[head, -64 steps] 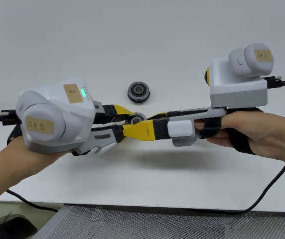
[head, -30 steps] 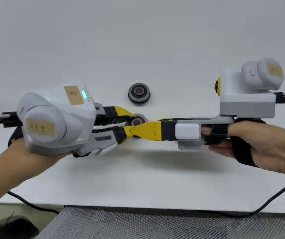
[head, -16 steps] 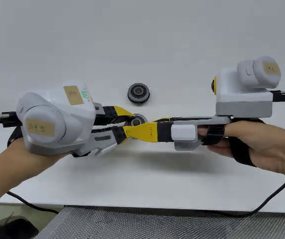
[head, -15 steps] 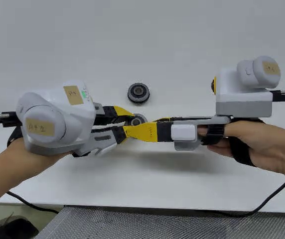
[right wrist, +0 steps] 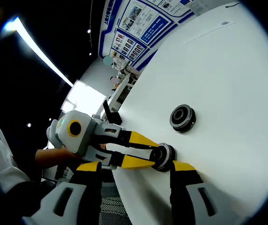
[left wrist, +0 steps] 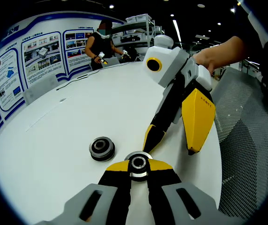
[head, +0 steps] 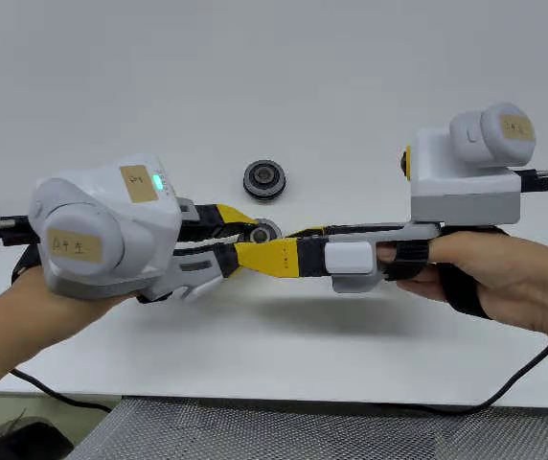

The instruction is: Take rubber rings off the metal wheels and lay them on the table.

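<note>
I count two wheels: one wheel lying free, one held wheel. Two grippers: left gripper and right gripper, two fingers each. Two hands: left hand, right hand. One desk. One background person.

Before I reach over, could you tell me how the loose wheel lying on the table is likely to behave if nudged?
The loose wheel lies flat on the table, so it should probably slide, not roll. Its black rubber ring may grip the surface somewhat. The metal hub suggests it is heavy for its size.
</note>
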